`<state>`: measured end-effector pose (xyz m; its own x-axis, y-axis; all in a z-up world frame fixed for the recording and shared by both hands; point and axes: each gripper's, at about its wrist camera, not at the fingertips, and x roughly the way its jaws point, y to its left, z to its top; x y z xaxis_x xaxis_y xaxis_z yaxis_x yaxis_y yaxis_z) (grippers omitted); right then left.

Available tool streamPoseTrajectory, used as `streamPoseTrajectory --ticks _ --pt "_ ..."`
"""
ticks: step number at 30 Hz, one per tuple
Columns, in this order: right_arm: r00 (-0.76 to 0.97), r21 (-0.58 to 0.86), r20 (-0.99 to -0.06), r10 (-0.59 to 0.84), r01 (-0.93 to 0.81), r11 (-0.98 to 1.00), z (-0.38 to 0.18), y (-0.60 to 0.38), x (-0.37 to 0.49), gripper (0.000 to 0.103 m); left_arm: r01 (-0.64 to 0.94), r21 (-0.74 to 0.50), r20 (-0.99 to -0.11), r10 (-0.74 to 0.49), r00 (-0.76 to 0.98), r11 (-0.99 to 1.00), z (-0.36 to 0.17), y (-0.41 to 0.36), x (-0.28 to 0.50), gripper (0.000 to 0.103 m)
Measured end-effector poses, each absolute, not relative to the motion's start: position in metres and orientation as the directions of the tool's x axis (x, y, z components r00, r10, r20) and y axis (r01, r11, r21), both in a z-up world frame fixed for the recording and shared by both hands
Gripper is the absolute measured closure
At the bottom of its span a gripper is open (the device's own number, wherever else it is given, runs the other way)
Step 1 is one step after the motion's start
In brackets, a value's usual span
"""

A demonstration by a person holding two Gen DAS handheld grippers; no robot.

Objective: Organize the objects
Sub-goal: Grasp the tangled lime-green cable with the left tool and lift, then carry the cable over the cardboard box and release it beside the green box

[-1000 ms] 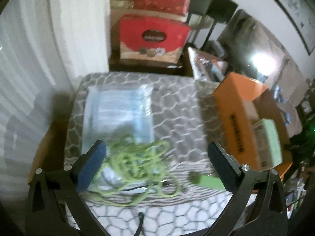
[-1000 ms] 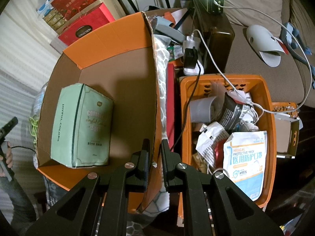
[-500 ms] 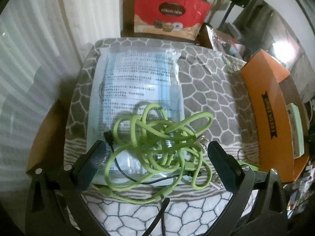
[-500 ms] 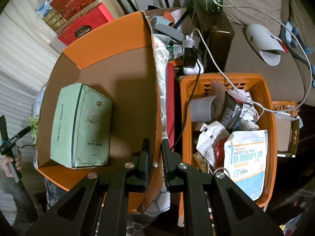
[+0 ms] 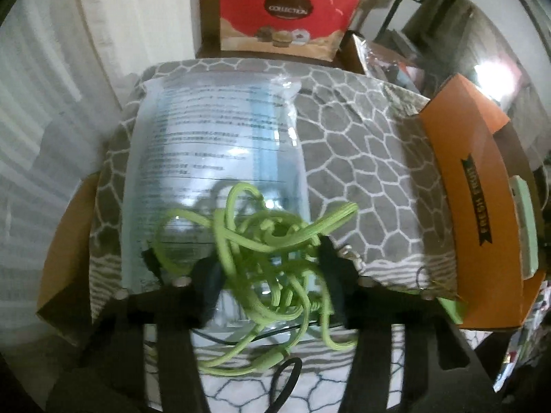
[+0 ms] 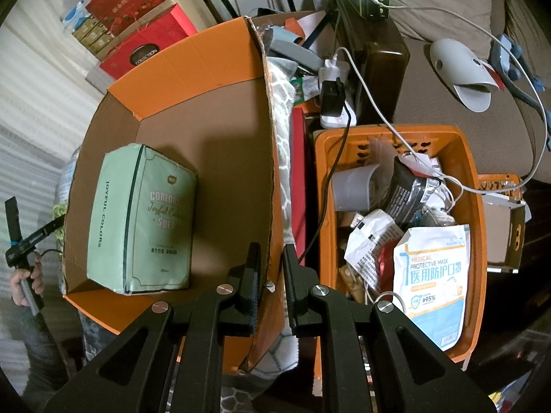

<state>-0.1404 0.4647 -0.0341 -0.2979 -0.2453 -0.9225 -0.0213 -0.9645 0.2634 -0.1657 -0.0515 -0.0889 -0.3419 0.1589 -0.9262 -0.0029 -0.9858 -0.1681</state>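
A tangled green cable [image 5: 261, 237] lies on a clear plastic packet [image 5: 213, 144] on the grey patterned blanket [image 5: 361, 158]. My left gripper [image 5: 268, 275] points down over it, its jaws closing, with the bundle squeezed between the pads. To the right stands the orange cardboard box [image 5: 471, 186]. In the right wrist view that box [image 6: 224, 158] holds a green tissue pack [image 6: 144, 216]. My right gripper [image 6: 270, 265] is shut on the box's right wall near its front corner.
An orange basket [image 6: 478, 206] full of packets, with a mask packet [image 6: 434, 275] on top, stands right of the box. A red gift box [image 5: 286, 10] sits behind the blanket. A thin black cable [image 5: 286, 378] runs under the green one. A hand [image 6: 24, 278] shows at far left.
The left gripper came down over the green cable and its wide-open jaws drew in around the tangle. The right gripper kept still on the box wall.
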Motion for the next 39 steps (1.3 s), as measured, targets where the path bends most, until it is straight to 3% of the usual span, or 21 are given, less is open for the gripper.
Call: streamPoseTrajectory --ticks 3,6,16,39 --pt "-0.298 0.264 -0.922 -0.246 -0.021 -0.964 -0.034 0.465 -0.14 0.091 0.006 -0.202 -0.919 0.187 -0.347 -0.979 -0.086 -0.053 -0.167 0.082" --pt "-0.298 0.265 -0.922 -0.247 -0.022 -0.964 -0.034 0.465 -0.141 0.091 0.032 -0.255 -0.908 0.229 -0.351 -0.966 -0.083 -0.058 -0.169 0.088" --pt "-0.298 0.264 -0.922 -0.246 -0.022 -0.964 -0.034 0.465 -0.14 0.091 0.018 -0.414 -0.831 0.37 -0.416 -0.91 -0.044 -0.056 -0.165 0.091" --pt "-0.298 0.266 -0.922 -0.247 -0.022 -0.964 -0.034 0.465 -0.141 0.091 -0.189 -0.535 -0.662 0.547 -0.512 -0.824 0.081 0.019 -0.173 0.091"
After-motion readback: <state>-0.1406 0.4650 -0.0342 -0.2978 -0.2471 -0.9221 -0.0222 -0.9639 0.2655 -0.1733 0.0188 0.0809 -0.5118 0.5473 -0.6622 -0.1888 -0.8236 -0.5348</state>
